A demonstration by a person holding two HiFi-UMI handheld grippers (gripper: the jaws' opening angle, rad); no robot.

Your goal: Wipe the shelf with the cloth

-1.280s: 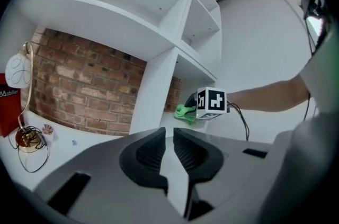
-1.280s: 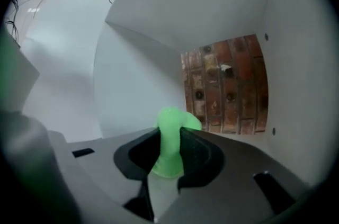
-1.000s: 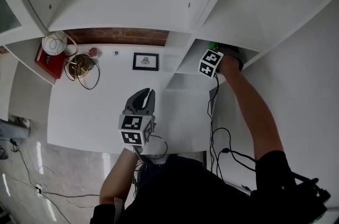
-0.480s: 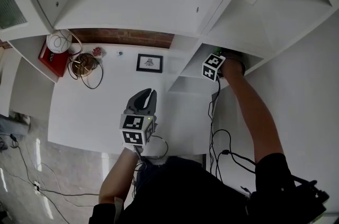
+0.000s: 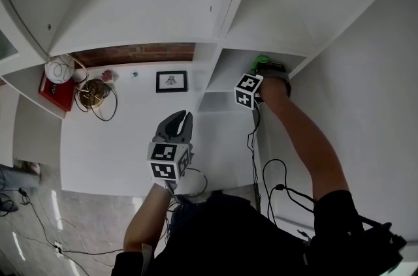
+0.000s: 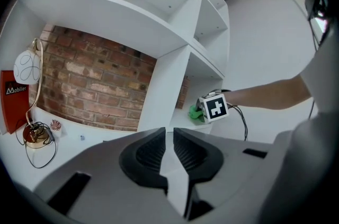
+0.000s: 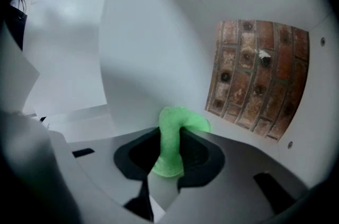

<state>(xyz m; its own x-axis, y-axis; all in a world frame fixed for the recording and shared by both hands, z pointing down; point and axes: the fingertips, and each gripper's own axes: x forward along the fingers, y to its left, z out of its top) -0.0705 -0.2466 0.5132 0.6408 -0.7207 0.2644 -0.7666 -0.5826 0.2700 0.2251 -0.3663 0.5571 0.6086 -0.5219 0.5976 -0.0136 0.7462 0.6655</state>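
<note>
Though the head view hides it, right claw (image 7: 170, 139) pinches cloth (image 7: 184, 119), left claw (image 6: 169, 135) closed

The shelf (image 5: 137, 14) looks smooth, matt white, like painted board. Behind the shelf, the brick wall (image 6: 90, 85) is rough and reddish. The cloth (image 7: 170, 143) is fuzzy green fabric. The right gripper (image 7: 172, 157) has matt grey plastic fingers (image 7: 235, 157) with black ribbed pads (image 7: 197, 153).

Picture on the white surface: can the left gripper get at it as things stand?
Probably yes: the left gripper holds nothing and points towards the picture, with only bare white surface between them.
</note>
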